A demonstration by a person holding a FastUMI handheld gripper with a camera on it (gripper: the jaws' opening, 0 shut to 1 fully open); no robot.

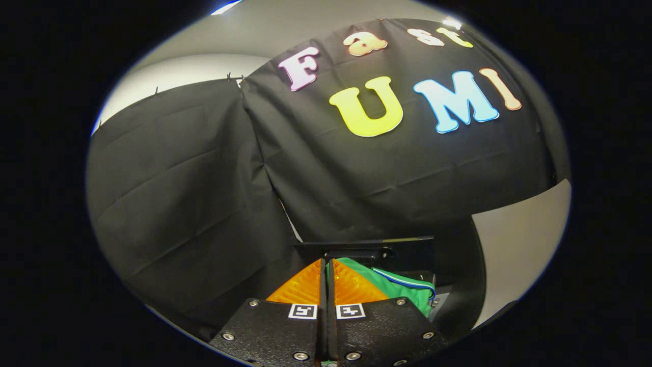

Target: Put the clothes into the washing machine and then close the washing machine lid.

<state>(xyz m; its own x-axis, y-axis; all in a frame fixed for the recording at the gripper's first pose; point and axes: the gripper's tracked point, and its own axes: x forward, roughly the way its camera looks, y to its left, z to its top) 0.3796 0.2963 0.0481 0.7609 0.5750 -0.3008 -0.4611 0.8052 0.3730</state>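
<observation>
Gripper [328, 265]: fingers drawn together, almost touching, with a thin dark slit between them; they point forward and upward, away from any work surface.

Grip: whether a fold of cloth is pinched in that slit cannot be told; no fabric shows between the pads [300, 285] themselves.

Green garment [402, 288]: bunched just to the right of the fingers and slightly beyond them, with a blue and white stripe running along its top edge; it lies close against the right finger.

Dark ledge [367, 243]: flat black edge right behind the fingertips, above the garment; it may be part of the washing machine, but that is uncertain.

Booth wall [204, 178]: creased black cloth hanging well beyond, in two panels.

Pale room wall [524, 239]: plain surface to the right, past the cloth.

Step in hand: probably carrying the garment toward the machine, or reaching to grasp it.

Doing it well: if the cloth is held, keep the squeeze firm and level so trailing fabric clears the drum rim before release; if not, spread the fingers, dip toward the thick bunched part beside the stripe, and close on several layers, since a single edge slips out.
</observation>
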